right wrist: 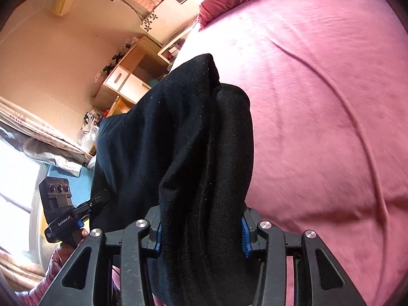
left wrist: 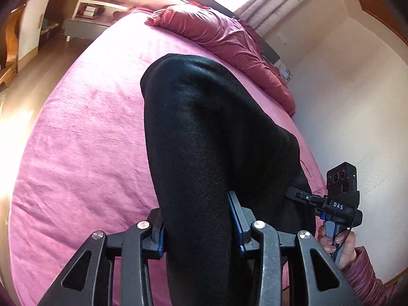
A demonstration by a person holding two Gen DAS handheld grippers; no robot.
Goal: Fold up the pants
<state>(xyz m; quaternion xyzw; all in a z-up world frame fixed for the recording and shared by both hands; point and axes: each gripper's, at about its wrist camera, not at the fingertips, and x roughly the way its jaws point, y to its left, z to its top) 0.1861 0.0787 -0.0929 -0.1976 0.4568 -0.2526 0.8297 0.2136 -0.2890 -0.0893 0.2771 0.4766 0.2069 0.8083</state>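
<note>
**Black pants gripped at both ends above the bed**

Above the pink bed sheet (left wrist: 76, 140), the black pants (left wrist: 204, 132) are hanging lifted, bunched into thick folds between the two grippers. Seen from the left wrist, the fabric is running up and away from the jaws in a long dark column, its far end draping over the middle of the bed. From the right wrist, the pants (right wrist: 183, 137) are showing as a doubled mass, one rounded fold lying against a flatter panel behind it.

Both grippers are clamping the cloth. The left gripper (left wrist: 197, 224) is squeezing a thick roll of the fabric between its blue-edged pads, and the right gripper (right wrist: 201, 234) is pinching another bunched part the same way. Each gripper is also appearing in the other's view, off to the side of the pants, with a hand (left wrist: 336, 244) wrapped around the handle and a quilted reddish sleeve (left wrist: 369, 278) trailing behind it.

Beyond the pants, a rumpled red duvet (left wrist: 229, 40) is lying along the far edge of the bed beside the white wall. Past the bed, a low nightstand (left wrist: 84, 23) is standing on the wooden floor, and a wooden cabinet (right wrist: 127, 81) with white drawer fronts is standing against the wall, clutter piled at its foot.
</note>
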